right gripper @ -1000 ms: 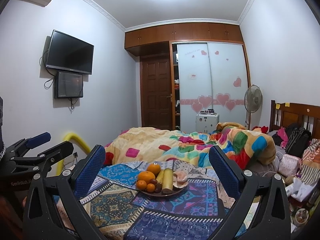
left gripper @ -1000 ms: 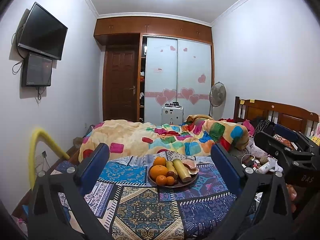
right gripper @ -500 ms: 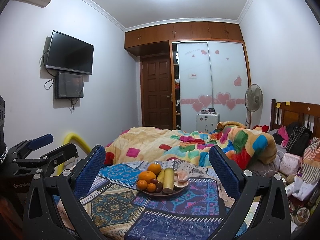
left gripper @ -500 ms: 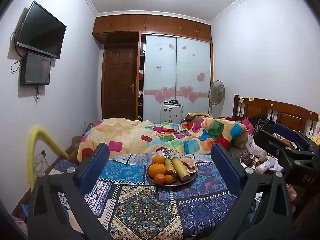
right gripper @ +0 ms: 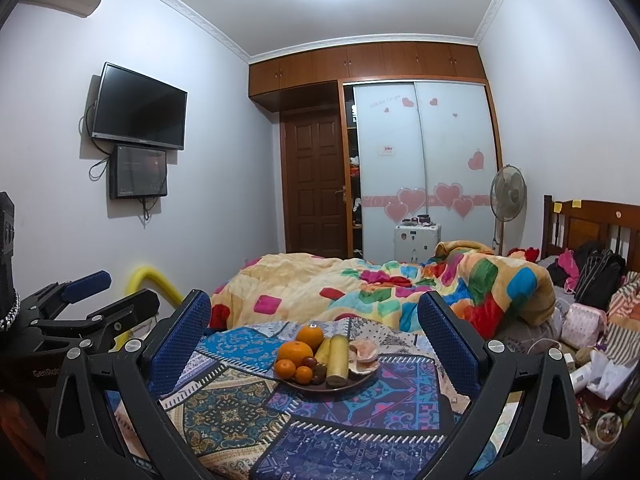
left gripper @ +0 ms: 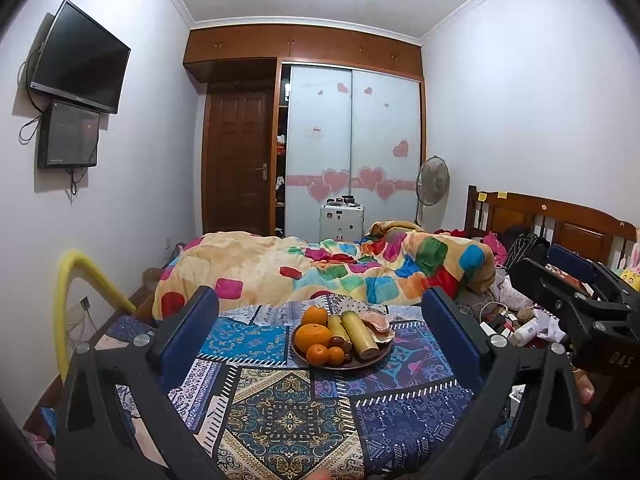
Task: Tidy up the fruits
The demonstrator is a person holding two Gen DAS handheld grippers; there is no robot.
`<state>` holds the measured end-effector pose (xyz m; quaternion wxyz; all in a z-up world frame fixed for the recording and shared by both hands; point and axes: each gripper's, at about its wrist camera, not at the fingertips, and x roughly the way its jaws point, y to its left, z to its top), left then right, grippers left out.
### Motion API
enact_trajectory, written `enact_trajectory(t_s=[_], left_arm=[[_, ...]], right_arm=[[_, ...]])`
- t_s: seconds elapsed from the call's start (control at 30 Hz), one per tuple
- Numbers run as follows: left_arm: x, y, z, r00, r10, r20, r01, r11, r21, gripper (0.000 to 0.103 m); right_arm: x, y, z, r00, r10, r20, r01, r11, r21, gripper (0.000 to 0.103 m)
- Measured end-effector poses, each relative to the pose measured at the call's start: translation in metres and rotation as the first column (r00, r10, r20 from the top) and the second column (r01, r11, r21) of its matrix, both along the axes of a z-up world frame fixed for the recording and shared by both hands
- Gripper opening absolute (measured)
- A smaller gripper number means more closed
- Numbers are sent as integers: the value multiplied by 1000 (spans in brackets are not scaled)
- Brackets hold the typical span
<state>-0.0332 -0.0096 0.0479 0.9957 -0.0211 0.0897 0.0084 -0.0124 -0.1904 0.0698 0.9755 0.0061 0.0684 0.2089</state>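
A dark plate (left gripper: 372, 363) sits on a patterned cloth (left gripper: 280, 420) on the bed. It holds oranges (left gripper: 313, 337), small tangerines, dark grapes, yellow-green bananas (left gripper: 362, 333) and a pinkish shell-like piece. The plate also shows in the right wrist view (right gripper: 352, 385) with the oranges (right gripper: 295, 353) and bananas (right gripper: 337, 360). My left gripper (left gripper: 320, 336) is open and empty, well short of the plate. My right gripper (right gripper: 314, 338) is open and empty, also short of it. Each gripper shows at the edge of the other's view.
A colourful quilt (left gripper: 320, 272) is bunched behind the plate. Clutter of bags and bottles (left gripper: 520, 320) lies at the right by the wooden headboard (left gripper: 560, 224). A yellow padded rail (left gripper: 76, 292) stands at the left. A fan (right gripper: 508, 196) and wardrobe stand at the back.
Both views have shifted only slightly; the plate sits a little higher in the left wrist view. Both grippers stay open and empty.
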Motion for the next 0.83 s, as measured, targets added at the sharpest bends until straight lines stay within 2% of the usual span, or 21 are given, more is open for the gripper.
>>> enact_trajectory(t_s=[0.2,0.83], left_arm=[[6,-2,-1,1000,-24,-19,24,1000,-12,103],[8,-1,-4,999,-24,-26,23,999,-23,103]], right_arm=[[0,0,0,1000,-1,0,1,1000,1,103],[4,3,-3,1000,-4,-15,4,1000,2,103]])
